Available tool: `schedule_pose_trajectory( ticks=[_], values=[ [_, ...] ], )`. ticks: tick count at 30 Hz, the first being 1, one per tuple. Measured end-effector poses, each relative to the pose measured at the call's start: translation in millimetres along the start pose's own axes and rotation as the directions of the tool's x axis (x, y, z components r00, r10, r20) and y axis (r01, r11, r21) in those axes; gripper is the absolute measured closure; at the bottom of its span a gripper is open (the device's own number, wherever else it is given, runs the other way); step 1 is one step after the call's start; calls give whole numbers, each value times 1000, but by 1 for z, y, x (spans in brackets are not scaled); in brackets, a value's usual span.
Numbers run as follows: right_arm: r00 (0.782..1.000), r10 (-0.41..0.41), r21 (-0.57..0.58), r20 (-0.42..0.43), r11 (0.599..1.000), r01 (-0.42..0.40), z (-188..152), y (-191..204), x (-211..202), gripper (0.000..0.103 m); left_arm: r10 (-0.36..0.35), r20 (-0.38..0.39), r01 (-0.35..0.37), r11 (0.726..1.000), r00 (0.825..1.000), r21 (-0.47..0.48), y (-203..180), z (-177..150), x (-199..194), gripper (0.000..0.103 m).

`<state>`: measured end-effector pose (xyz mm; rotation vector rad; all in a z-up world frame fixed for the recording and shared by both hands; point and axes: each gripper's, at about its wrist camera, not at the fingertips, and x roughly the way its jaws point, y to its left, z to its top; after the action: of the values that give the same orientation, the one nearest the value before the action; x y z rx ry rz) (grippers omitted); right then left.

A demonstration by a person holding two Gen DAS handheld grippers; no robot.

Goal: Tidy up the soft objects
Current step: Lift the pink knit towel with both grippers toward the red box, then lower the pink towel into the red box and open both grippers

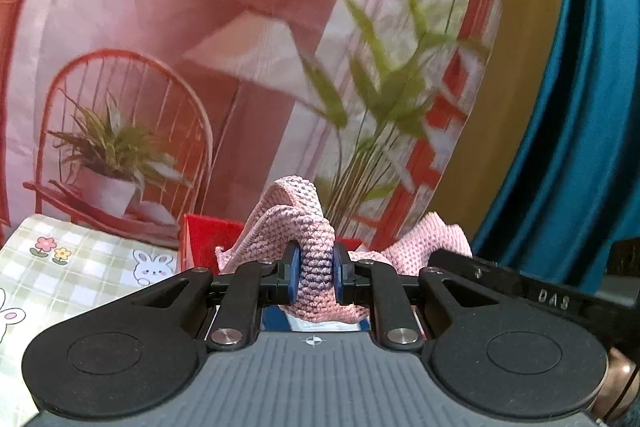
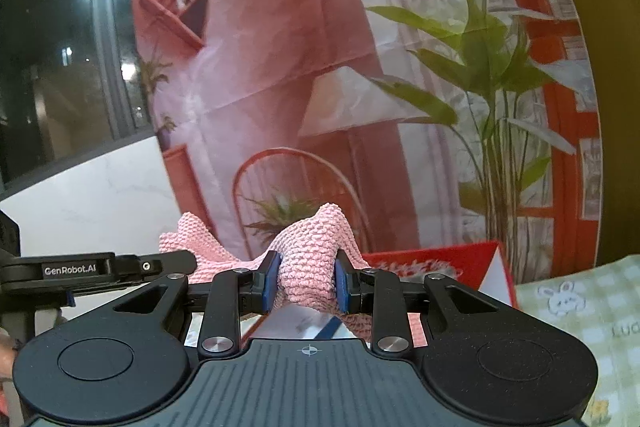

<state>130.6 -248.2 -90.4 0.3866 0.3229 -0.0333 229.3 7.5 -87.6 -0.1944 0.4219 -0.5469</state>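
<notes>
Behind everything hangs a printed backdrop (image 1: 168, 27) of a pink room with a red chair and green plants, and below it you can see a red box (image 2: 452, 263) standing on a checked cloth with rabbits (image 1: 76, 267) that covers the desk.

You have the pink knitted cloth (image 1: 316, 263) lifted clear above the red box, held between both tools. Your left claw (image 1: 316, 273) is clamped on a thick bunched fold of it, the blue pads squeezing the knit from either side. Your right claw (image 2: 307, 285) is likewise clamped on another gathered fold, and the cloth runs from there toward the left tool, whose black body shows at the left edge of the right wrist view. The knit sags and puckers between the two grips, so it is not yet stretched flat.

My reading is that you are in the lift-and-spread stage of folding or laying out this cloth. Next, I would draw the two claws apart from each other until the edge above the red box goes taut, keeping both grips firm. Then lower it onto the checked cloth beside the red box, letting the hanging part touch first so it lies without creases.
</notes>
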Motion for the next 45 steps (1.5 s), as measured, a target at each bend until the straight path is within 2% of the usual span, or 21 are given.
schedule_pose_trajectory(
  ticks=[3, 7, 12, 16, 20, 23, 25, 29, 32, 34, 38, 39, 40, 41, 42, 44, 45],
  values=[
    [996, -21, 26, -83, 999, 23, 1, -19, 27, 77, 9, -111, -6, 1000, 994, 27, 2, -3, 32, 85],
    [968, -70, 11, -241, 997, 75, -17, -37, 59, 77, 34, -227, -15, 996, 973, 88, 1, -21, 73, 85],
    [935, -87, 48, -343, 993, 110, -30, -57, 95, 77, 31, -260, -12, 997, 965, 75, 7, -28, 107, 85],
    [879, -83, 96, -470, 985, 145, -35, -74, 128, 78, 48, -315, -13, 994, 948, 112, 9, -34, 131, 85],
    [835, -83, 72, -545, 987, 145, -41, -80, 150, 77, 65, -366, -29, 994, 928, 101, 21, -42, 152, 85],
    [820, -92, 72, -566, 985, 160, -44, -83, 160, 77, 58, -374, -39, 998, 926, 57, 32, -39, 161, 85],
    [814, -100, 74, -572, 982, 172, -43, -87, 170, 78, 71, -364, -51, 997, 929, 65, 34, -34, 165, 85],
    [815, -131, 100, -565, 969, 225, -34, -100, 184, 78, 126, -340, -107, 991, 932, 75, 41, -26, 174, 85],
    [827, -173, 107, -536, 957, 269, -26, -106, 190, 79, 139, -321, -140, 990, 937, 21, 51, -19, 177, 85],
    [862, -171, 149, -478, 951, 271, -19, -110, 187, 79, 135, -280, -139, 990, 950, 8, 53, -12, 172, 85],
    [931, -160, 139, -327, 967, 215, 2, -103, 174, 77, 137, -190, -133, 991, 972, 33, 47, 5, 163, 83],
    [937, -164, 138, -308, 967, 214, 5, -103, 174, 76, 142, -188, -137, 990, 972, 37, 46, 7, 163, 69],
    [939, -170, 139, -298, 966, 219, 8, -104, 174, 70, 152, -198, -146, 988, 968, 41, 45, 9, 164, 44],
    [935, -185, 137, -303, 962, 235, 9, -105, 175, 63, 155, -198, -149, 988, 968, 44, 43, 10, 164, 36],
    [928, -199, 130, -316, 959, 250, 10, -107, 177, 59, 151, -186, -144, 988, 971, 47, 42, 9, 162, 31],
    [918, -210, 110, -337, 959, 260, 9, -110, 177, 44, 153, -185, -142, 987, 971, 72, 38, 9, 159, 31],
    [914, -221, 99, -340, 958, 268, 8, -110, 175, 42, 159, -188, -146, 986, 969, 84, 37, 9, 158, 31]
  ],
)
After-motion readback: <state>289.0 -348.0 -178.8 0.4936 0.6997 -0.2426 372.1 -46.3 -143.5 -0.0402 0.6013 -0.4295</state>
